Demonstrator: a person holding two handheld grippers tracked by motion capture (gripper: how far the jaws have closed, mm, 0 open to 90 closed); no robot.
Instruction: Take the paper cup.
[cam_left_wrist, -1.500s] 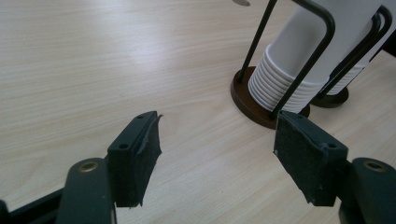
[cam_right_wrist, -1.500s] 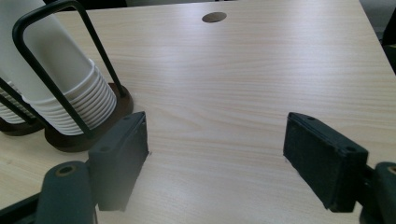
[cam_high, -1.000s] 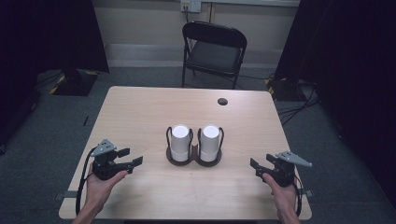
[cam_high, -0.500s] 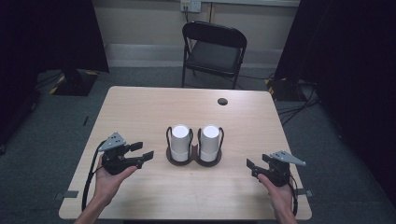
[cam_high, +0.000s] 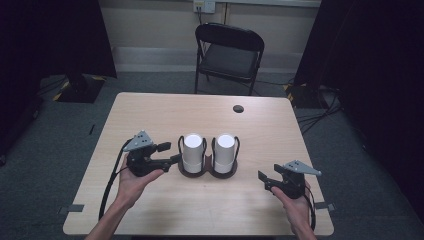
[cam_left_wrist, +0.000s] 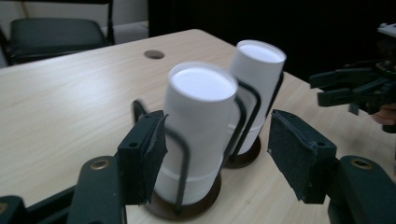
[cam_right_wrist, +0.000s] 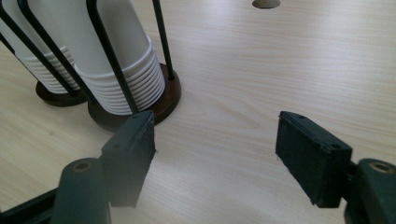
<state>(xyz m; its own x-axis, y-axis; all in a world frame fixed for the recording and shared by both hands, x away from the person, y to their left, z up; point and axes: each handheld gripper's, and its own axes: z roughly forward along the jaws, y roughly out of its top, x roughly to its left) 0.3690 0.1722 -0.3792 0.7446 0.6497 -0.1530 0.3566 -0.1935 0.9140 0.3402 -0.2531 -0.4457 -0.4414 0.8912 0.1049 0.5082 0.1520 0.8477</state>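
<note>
Two stacks of white paper cups stand upside down in wire holders on round dark bases at the middle of the table. The left cup stack sits touching the right cup stack base to base, each caged by black wire loops.

At nine o'clock from the left stack, just beside it, is the left gripper. Its pads stand wide apart with the stack showing between them ahead, not pressed by either pad; no cup is held.

At about four o'clock from the right stack, well apart, the right gripper points toward the holders, jaws spread and empty over bare wood.

A small round hole lies at one o'clock of the stacks near the far edge. Beyond the table at twelve o'clock stands a black folding chair.
</note>
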